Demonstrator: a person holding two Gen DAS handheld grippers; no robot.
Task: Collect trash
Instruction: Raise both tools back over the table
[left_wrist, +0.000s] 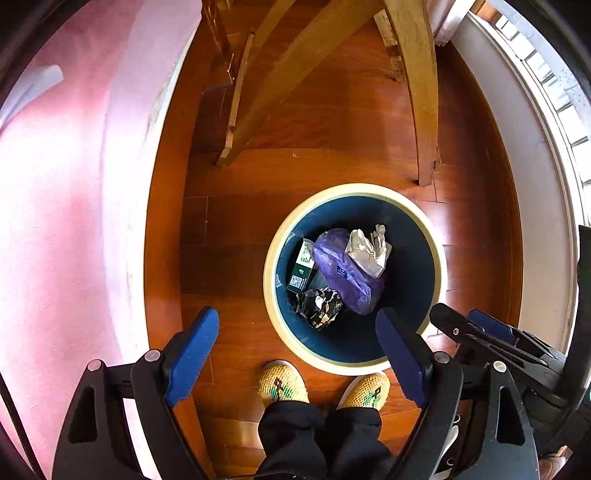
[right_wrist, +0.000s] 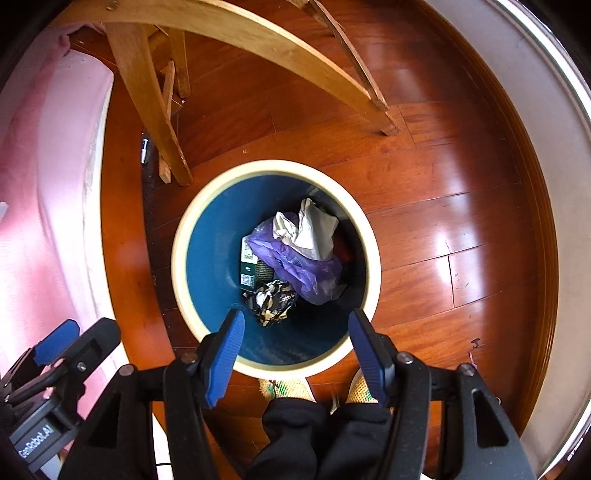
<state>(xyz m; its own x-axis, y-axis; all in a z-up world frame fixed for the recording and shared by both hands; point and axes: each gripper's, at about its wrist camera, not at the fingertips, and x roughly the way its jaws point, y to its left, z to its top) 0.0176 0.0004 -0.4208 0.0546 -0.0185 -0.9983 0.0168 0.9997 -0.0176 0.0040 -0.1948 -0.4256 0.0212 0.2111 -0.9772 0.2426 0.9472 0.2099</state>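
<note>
Both the left gripper (left_wrist: 297, 354) and right gripper (right_wrist: 295, 354) are held apart and empty above the blue wastebasket (right_wrist: 192, 240), where crumpled paper (right_wrist: 314, 232) is seen.

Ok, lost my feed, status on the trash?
Left gripper and right gripper open, empty. Trash in the bin: purple bag, crumpled paper. Nothing blocking.

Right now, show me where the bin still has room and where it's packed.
Inside the bin, bare blue wall and floor show along the near and left side, beside the green box. The far right is crowded: the purple bag with white crumpled paper on top, and the dark wrapper nearer.
</note>
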